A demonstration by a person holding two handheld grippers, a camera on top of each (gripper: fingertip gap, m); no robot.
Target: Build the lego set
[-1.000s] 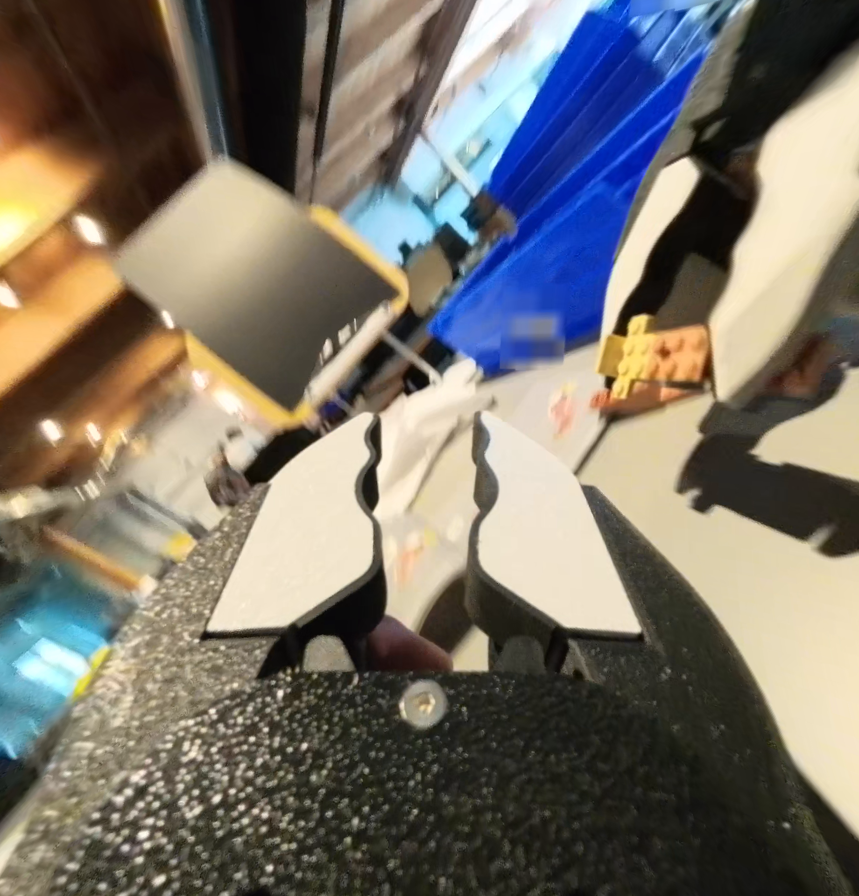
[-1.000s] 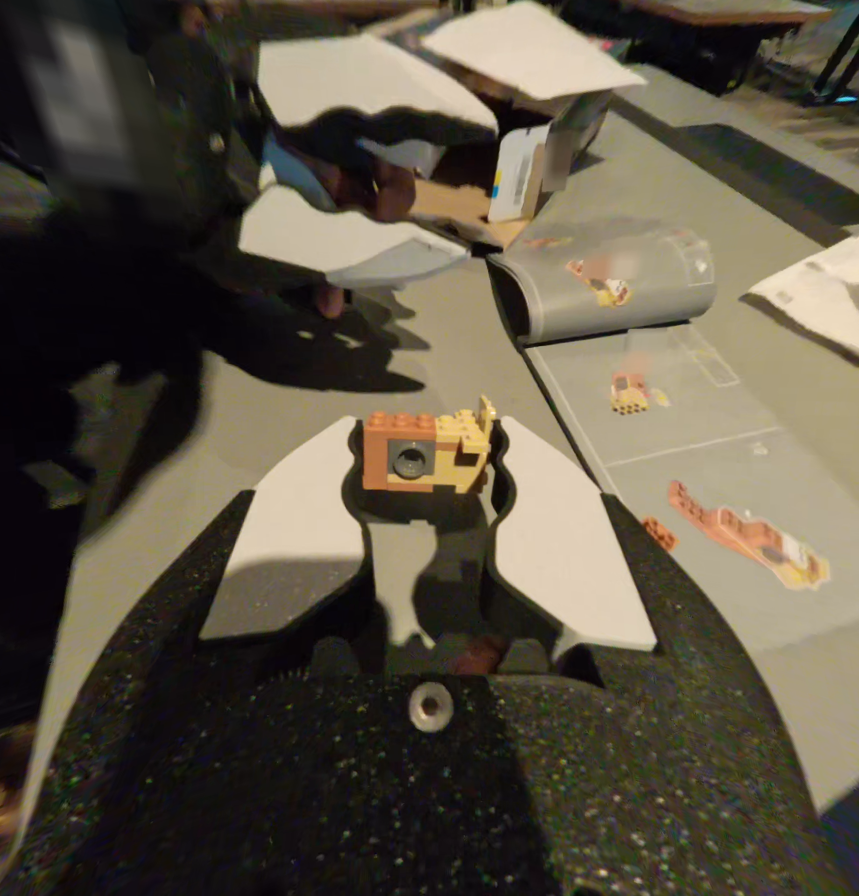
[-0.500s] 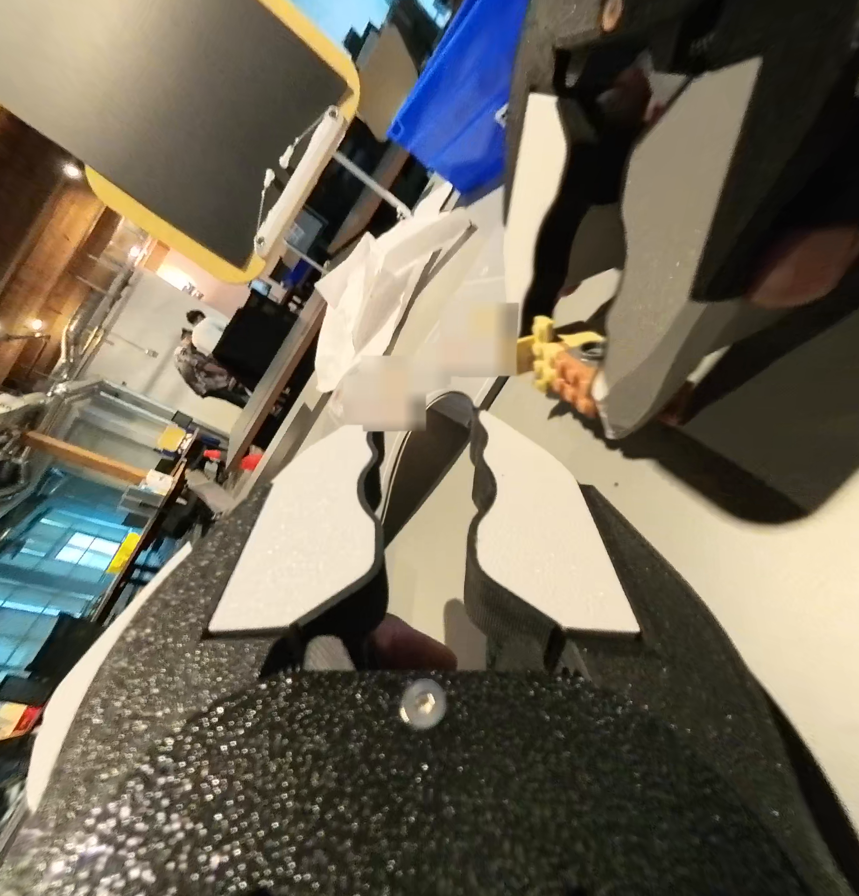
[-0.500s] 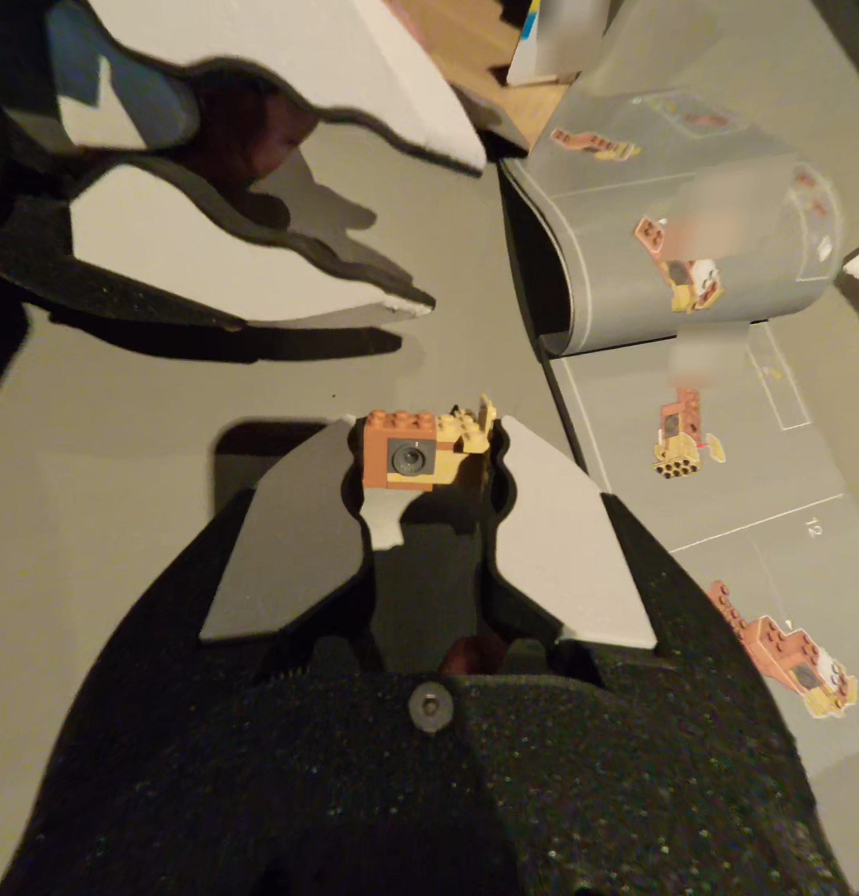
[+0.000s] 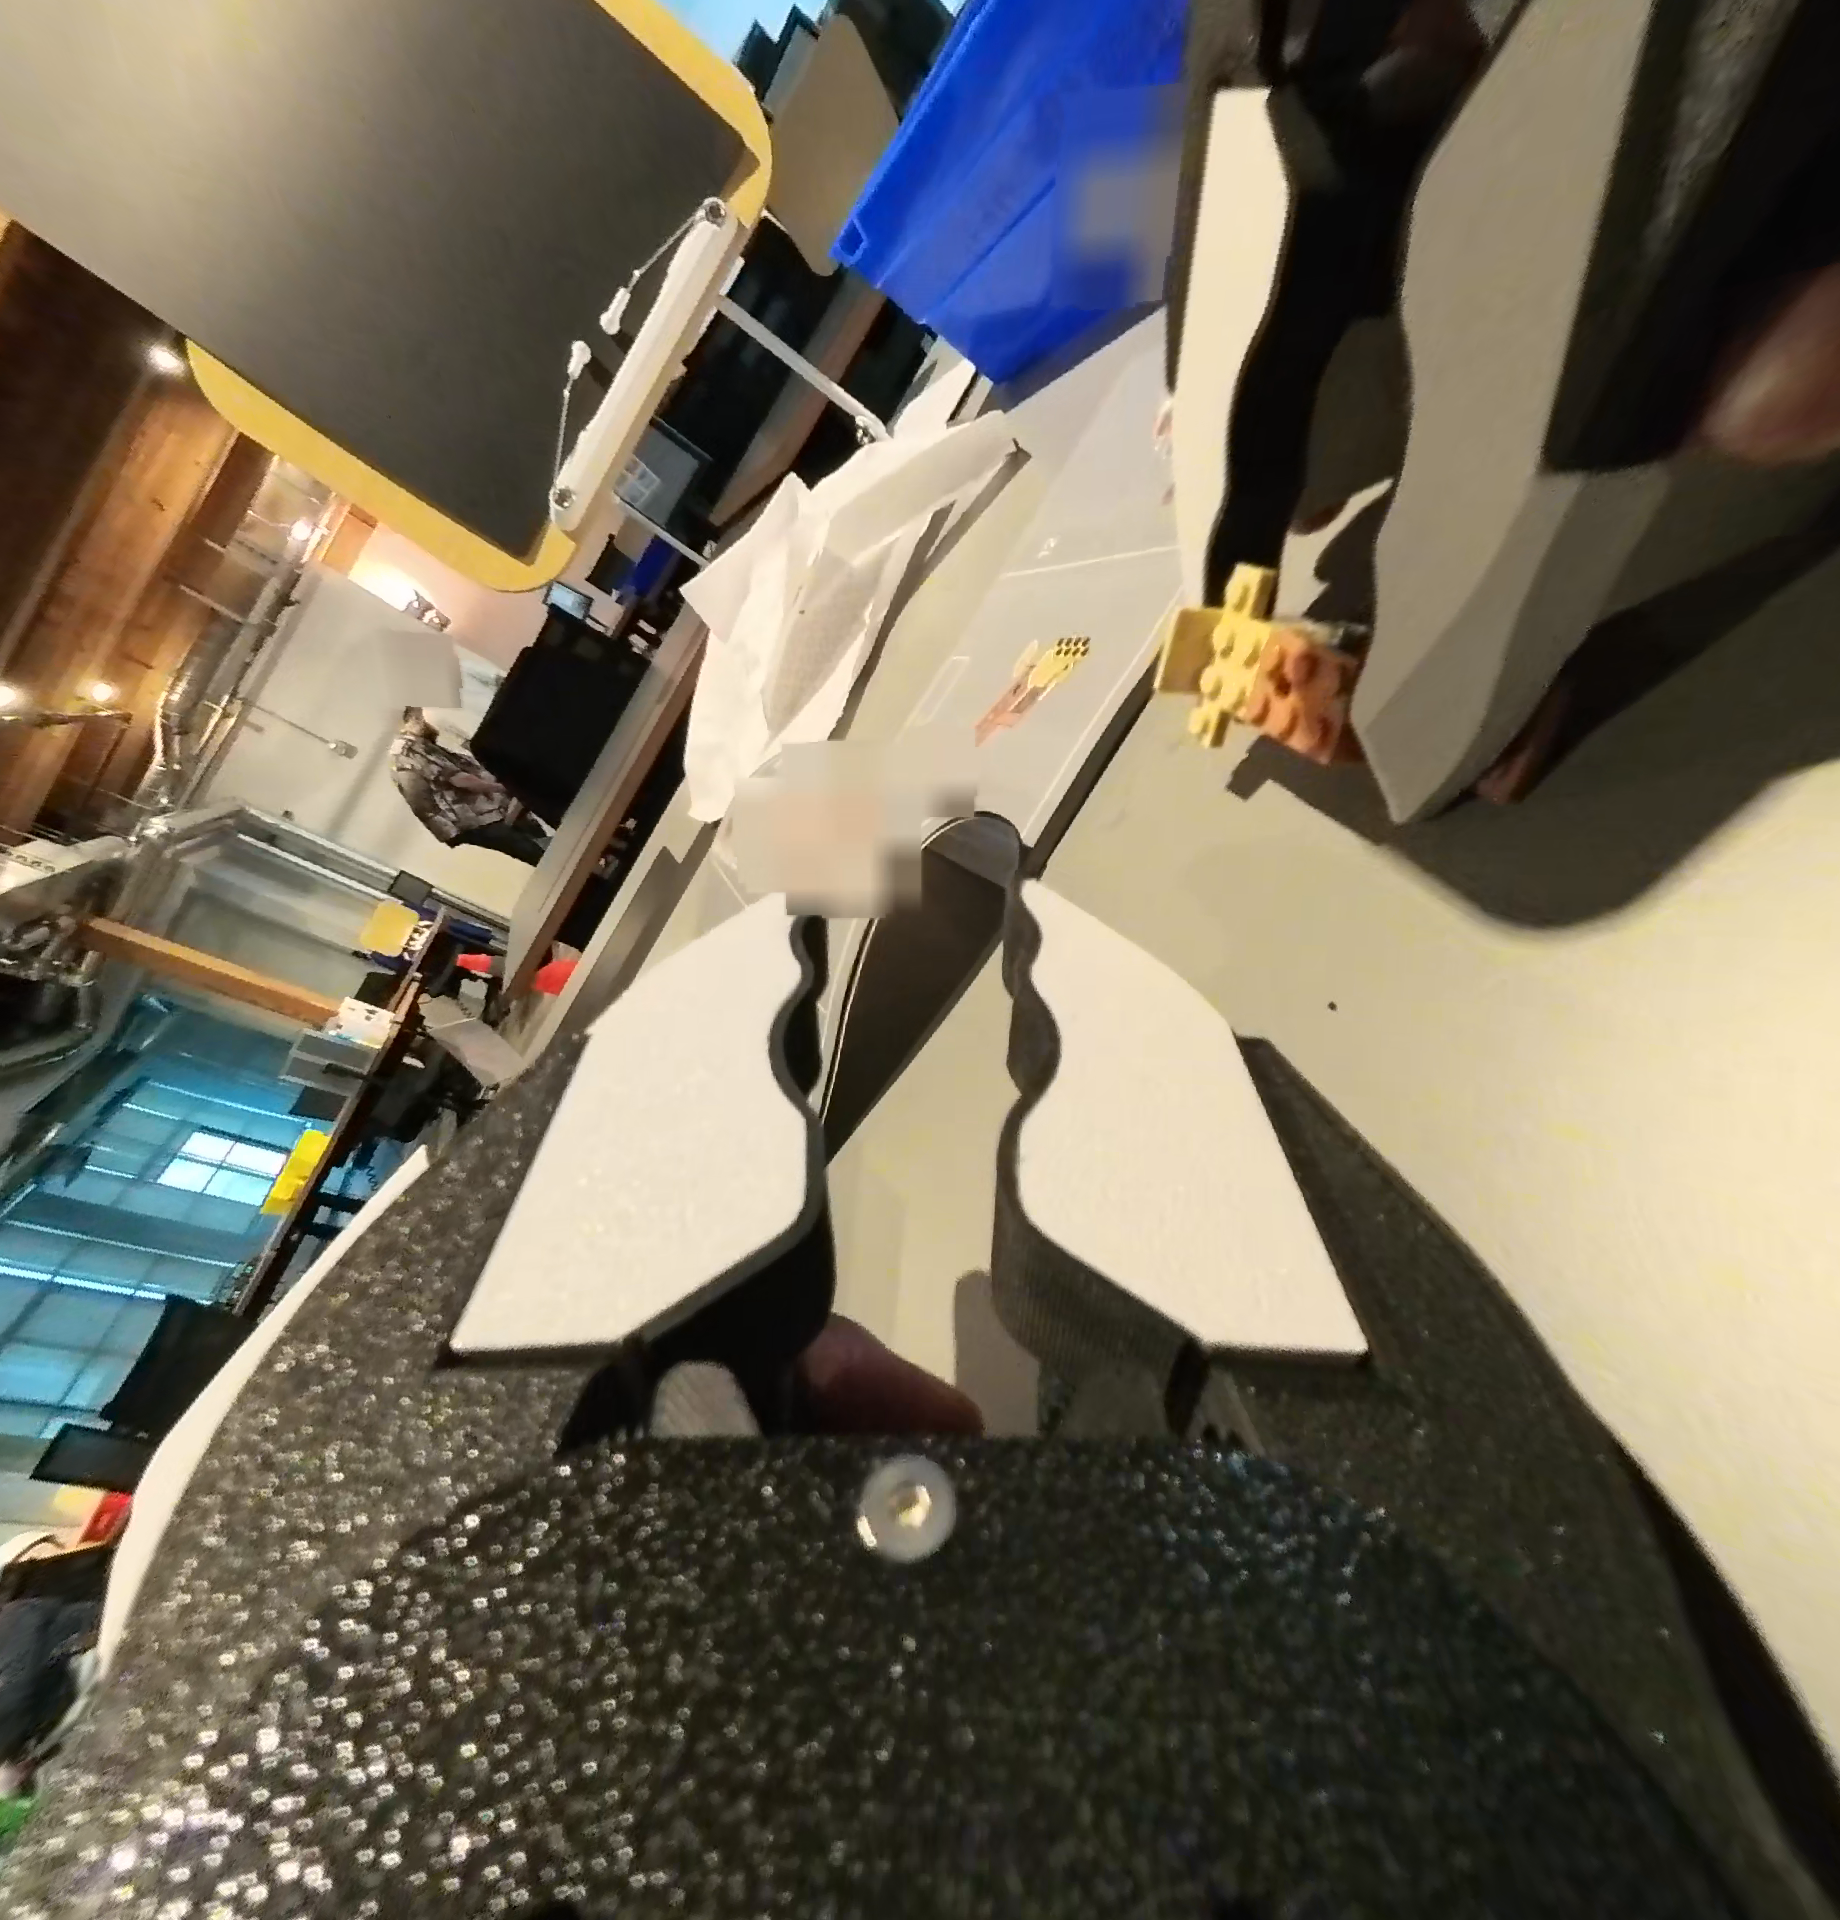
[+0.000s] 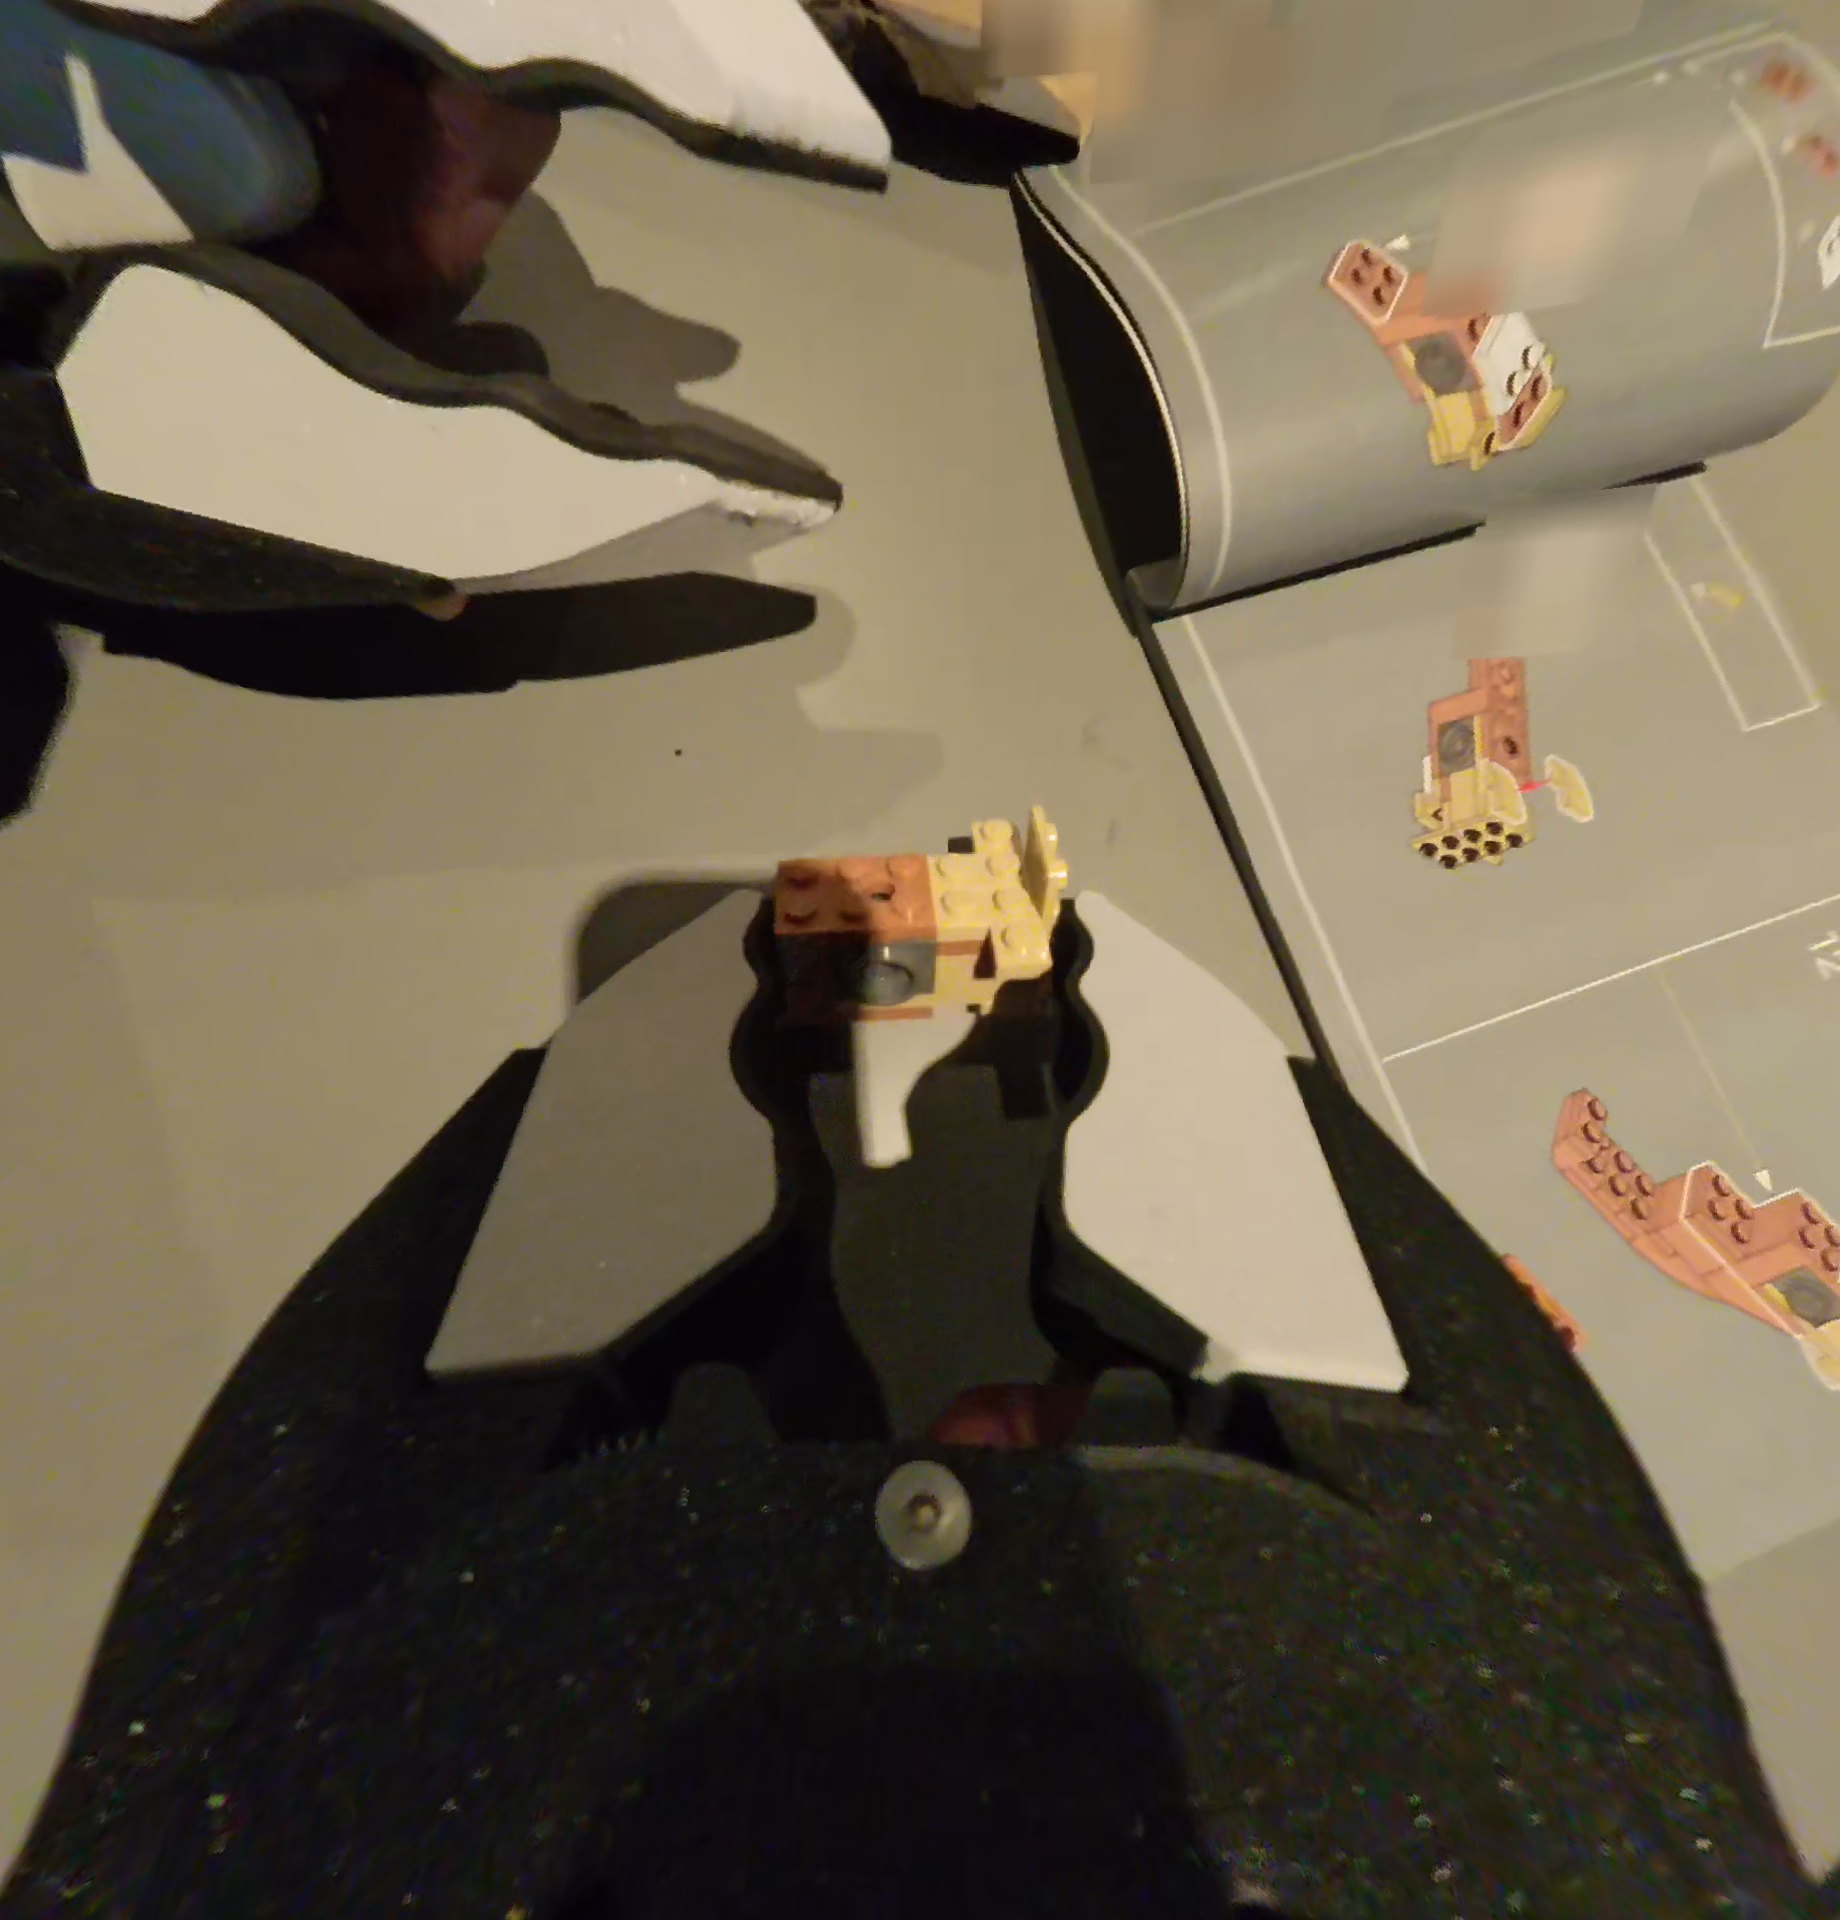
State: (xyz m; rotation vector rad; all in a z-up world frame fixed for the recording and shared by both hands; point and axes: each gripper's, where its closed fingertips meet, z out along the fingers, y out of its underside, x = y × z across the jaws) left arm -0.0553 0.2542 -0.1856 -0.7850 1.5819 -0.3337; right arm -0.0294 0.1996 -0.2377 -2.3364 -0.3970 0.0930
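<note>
My right gripper (image 6: 916, 940) is shut on a small brown and tan lego assembly (image 6: 957, 894) and holds it just above the grey table (image 6: 376, 831). The studs face up and a grey round piece shows on its near side. My left gripper (image 5: 911, 935) is open and empty, low over the table. In the right wrist view the left gripper (image 6: 843, 332) lies to the upper left of the assembly, apart from it. In the left wrist view the right gripper (image 5: 1300, 696) holds the assembly (image 5: 1264, 681) at the upper right.
An open grey instruction booklet (image 6: 1518, 935) lies to the right of the assembly, one page curled up. A small brown piece (image 6: 1539, 1314) lies beside my right finger. White paper bags (image 5: 822, 623) and a blue bin (image 5: 999, 187) stand farther along the table.
The two grippers have come closer together over the table. My right gripper has tipped down, so the assembly's studs now show. The left gripper stays open.
</note>
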